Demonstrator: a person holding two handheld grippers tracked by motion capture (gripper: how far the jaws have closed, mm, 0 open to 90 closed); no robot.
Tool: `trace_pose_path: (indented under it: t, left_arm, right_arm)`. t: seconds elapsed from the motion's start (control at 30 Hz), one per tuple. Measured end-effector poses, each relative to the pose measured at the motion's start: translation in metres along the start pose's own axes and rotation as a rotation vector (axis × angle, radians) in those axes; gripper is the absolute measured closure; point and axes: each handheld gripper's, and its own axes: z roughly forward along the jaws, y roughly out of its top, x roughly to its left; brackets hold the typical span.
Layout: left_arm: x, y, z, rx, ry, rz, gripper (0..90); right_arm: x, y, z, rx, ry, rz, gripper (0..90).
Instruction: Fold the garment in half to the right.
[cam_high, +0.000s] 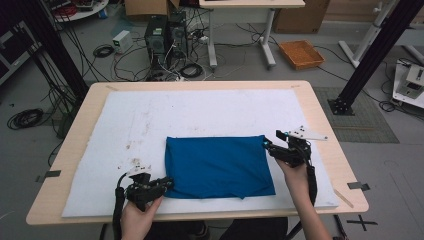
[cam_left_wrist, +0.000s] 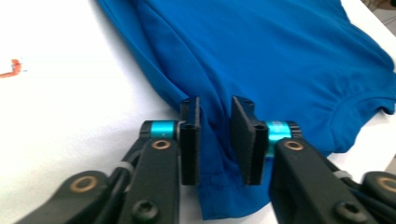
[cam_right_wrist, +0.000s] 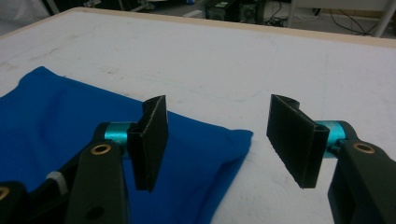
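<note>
The blue shirt (cam_high: 218, 167) lies folded (apparently halfway); its near-left corner is straddled by the narrowed, not visibly pinching left gripper (cam_left_wrist: 215, 140), while the right gripper (cam_right_wrist: 219, 140) is held wide open and empty at the far-right corner.

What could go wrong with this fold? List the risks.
1. The left gripper has its jaws around a bunched fold at the near left corner of the blue T-shirt, with a gap visible; a shallow bite could slip when lifted.
2. The right gripper stands open at the far right corner, gripping nothing; lifting left alone would skew the folded shirt.
3. Dragging may pick up dirt from the stained white mat.
</note>
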Motion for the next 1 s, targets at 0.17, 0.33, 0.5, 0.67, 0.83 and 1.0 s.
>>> trace_pose_path:
  t: [0.17, 0.33, 0.5, 0.67, 0.83, 1.0]
  left_arm:
    - [-0.002, 0.000, 0.002, 0.002, 0.004, 0.004, 80.2]
    - [-0.002, 0.001, 0.002, 0.003, 0.002, 0.007, 81.6]
    - [-0.002, 0.001, 0.002, 0.002, 0.002, 0.006, 82.5]
    - [-0.002, 0.001, 0.002, 0.000, -0.001, 0.005, 82.9]
    - [-0.002, 0.002, 0.003, 0.001, -0.002, 0.013, 83.2]
    - [-0.003, 0.001, 0.003, -0.007, -0.001, 0.016, 83.4]
  right_arm:
    - [0.013, 0.004, 0.005, 0.001, 0.035, -0.015, 38.9]
    - [0.022, 0.008, 0.009, 0.004, 0.053, -0.030, 39.1]
    - [0.030, 0.014, 0.016, 0.002, 0.080, -0.035, 39.3]
    - [0.046, 0.025, 0.031, 0.007, 0.125, -0.044, 39.4]
    - [0.071, 0.039, 0.055, 0.033, 0.177, -0.077, 40.2]
    - [0.101, 0.053, 0.093, 0.065, 0.259, -0.081, 42.2]
